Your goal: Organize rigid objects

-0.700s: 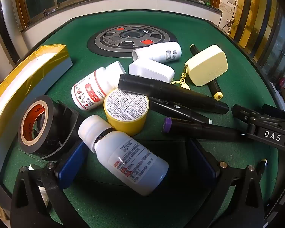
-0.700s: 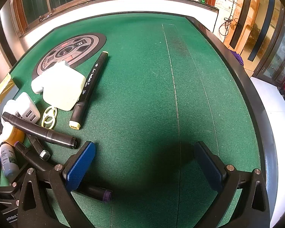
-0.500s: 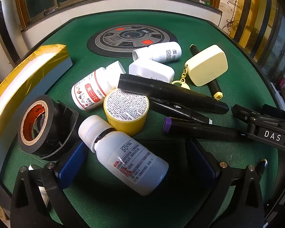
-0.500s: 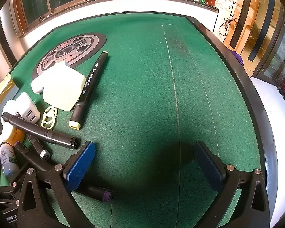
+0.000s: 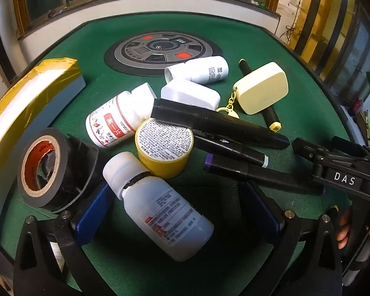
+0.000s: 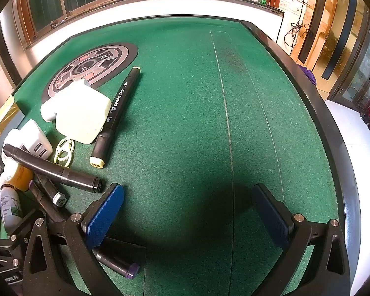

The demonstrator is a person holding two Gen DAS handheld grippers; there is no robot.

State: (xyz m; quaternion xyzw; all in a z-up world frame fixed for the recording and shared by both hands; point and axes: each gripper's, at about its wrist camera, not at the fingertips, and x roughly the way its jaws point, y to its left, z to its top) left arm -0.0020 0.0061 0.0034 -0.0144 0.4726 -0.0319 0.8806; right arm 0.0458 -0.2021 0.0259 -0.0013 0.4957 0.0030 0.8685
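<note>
While the left gripper (image 5: 177, 212) hangs with its pads wide apart, a white bottle (image 5: 160, 207) lies on its side between them, unclamped, near the table's (image 5: 296, 93) front edge. Behind it, a yellow jar (image 5: 164, 148), a red-label bottle (image 5: 116, 120), markers (image 5: 217, 123) and a tape roll (image 5: 40, 165) crowd together. Closing squarely on the bottle's body, clear of the jar touching its neck, looks the best way to lift it out. From the right wrist, the right gripper (image 6: 185, 212) is likewise spread and empty over bare felt toward the right edge, the pile at its left.
</note>
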